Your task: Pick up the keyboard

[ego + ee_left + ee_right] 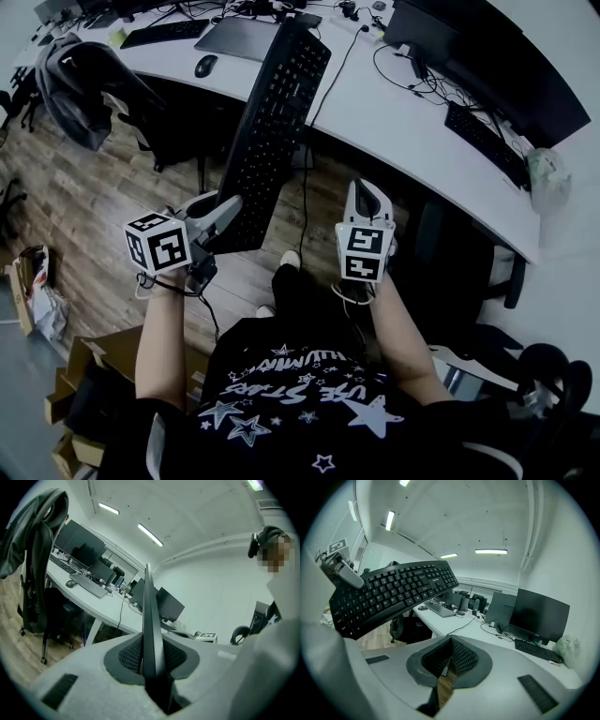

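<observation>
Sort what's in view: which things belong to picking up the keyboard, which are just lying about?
In the job: long black full-size keyboard, lifted and clamped edge-on in the left gripper.
Lying about: small black mouse; second black keyboard; grey draped jacket; dark flat monitor.

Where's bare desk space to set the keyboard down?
Bare desk between the lifted keyboard and the right-hand keyboard, in front of the monitor. Crowded at the far-left end: mouse, grey mat, another keyboard.

The left gripper is clamped on the keyboard edge; the right gripper is held alongside, jaws pressed together.
</observation>
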Demonstrator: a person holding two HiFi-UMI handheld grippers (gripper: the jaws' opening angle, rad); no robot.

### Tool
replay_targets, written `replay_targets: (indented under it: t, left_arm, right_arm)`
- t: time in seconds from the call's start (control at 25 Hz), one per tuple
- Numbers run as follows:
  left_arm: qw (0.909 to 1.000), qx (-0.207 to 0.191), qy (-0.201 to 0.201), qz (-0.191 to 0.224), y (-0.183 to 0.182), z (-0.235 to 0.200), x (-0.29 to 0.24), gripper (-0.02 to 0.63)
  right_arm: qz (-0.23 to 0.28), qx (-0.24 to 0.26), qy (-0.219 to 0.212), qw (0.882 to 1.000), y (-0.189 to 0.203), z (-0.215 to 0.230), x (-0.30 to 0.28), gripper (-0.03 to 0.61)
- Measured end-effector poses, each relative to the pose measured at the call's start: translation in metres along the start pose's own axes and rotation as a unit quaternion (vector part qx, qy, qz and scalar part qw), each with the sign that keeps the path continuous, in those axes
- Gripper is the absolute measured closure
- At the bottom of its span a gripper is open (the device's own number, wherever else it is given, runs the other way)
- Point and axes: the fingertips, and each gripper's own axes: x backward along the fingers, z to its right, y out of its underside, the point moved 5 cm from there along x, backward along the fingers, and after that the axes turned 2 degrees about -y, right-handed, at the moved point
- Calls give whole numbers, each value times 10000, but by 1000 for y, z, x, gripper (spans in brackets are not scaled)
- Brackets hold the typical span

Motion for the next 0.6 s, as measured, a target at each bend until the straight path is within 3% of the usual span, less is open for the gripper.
replay_targets:
  t: [0.6]
  left_arm:
    - [9991, 42, -34, 410, 20, 26, 36, 525]
  right_arm:
    - [59, -16, -189, 9998, 12, -28, 40, 571]
